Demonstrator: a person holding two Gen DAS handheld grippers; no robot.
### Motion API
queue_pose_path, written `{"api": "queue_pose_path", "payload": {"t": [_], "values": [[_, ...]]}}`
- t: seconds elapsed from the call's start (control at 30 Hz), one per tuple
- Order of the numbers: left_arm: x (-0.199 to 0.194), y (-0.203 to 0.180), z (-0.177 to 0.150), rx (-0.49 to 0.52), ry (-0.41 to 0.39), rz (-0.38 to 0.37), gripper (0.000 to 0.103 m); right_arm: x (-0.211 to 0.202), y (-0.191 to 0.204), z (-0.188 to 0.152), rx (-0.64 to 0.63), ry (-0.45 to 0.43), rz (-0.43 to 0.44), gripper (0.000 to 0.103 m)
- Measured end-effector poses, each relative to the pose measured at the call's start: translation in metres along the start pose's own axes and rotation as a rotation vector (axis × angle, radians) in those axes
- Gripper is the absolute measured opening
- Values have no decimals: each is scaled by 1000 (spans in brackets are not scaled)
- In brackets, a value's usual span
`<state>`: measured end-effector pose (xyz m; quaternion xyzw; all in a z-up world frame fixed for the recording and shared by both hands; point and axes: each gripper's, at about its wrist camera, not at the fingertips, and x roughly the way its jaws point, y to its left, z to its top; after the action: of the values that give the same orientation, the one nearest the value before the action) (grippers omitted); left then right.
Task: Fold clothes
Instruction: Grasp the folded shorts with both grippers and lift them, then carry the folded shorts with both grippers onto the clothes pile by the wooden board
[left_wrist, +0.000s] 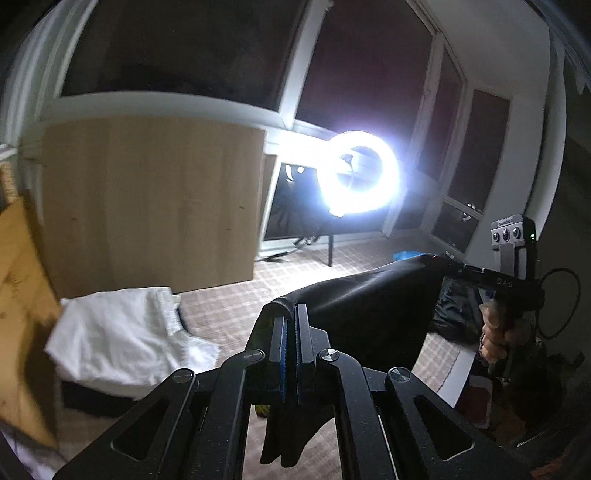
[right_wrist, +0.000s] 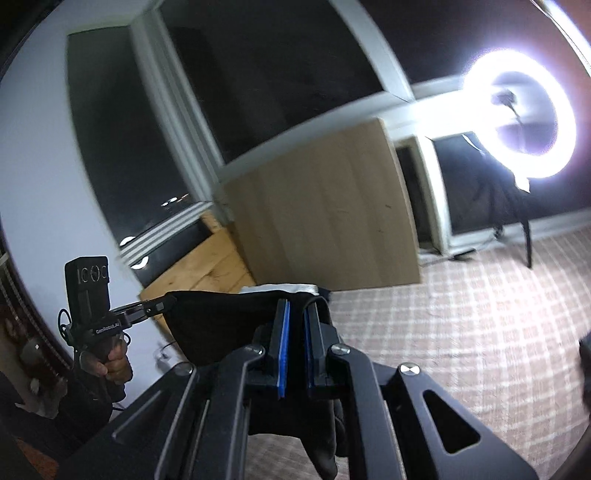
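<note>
Garment: a black, soft cloth garment (left_wrist: 369, 306) hangs in the air, stretched between the two claws above the bed, its lower part drooping toward 6 o'clock.
Left gripper: the left gripper (left_wrist: 291, 325) is clamped on one top corner of the cloth, jaws nearly together with fabric between the blue pads.
Right gripper: the right gripper (right_wrist: 297, 321) pinches the opposite corner; in the left wrist view it sits at about 3 o'clock, cloth caught at its tip.
Step in hand: likely spreading the garment before laying it flat. Judged advice: keep the top edge taut and level, both corners at one height, then lower the hem first so no crease gets trapped.
Surface: a beige checked bedcover (left_wrist: 229, 306) lies below; a crumpled white garment (left_wrist: 122, 332) rests on it at 9 o'clock, apart from the black one.
Room: beyond, a pale wooden board (left_wrist: 155, 199) stands upright, a glaring ring light (left_wrist: 358, 171) shines at 1 o'clock, and dark windows (left_wrist: 369, 62) are behind.
</note>
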<state>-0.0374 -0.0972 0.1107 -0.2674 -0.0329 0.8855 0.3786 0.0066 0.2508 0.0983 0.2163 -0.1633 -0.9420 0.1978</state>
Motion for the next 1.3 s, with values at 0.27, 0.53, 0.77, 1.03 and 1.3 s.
{"api": "queue_pose_path", "payload": {"t": [0.27,0.53,0.77,1.03,1.3], "values": [[-51,50,7,-63,-80,129,2,55,56,26,-82,71,84,7],[-41,131,21,-89,-52,287,2,159,93,36,-146,130,64,7],[9,218,35,-144,28,328,3,260,85,42,-123,194,7,7],[111,311,47,-183,164,341,3,371,45,53,-116,296,-85,7],[188,367,22,-214,314,348,3,462,-6,29,-72,442,-109,7]]}}
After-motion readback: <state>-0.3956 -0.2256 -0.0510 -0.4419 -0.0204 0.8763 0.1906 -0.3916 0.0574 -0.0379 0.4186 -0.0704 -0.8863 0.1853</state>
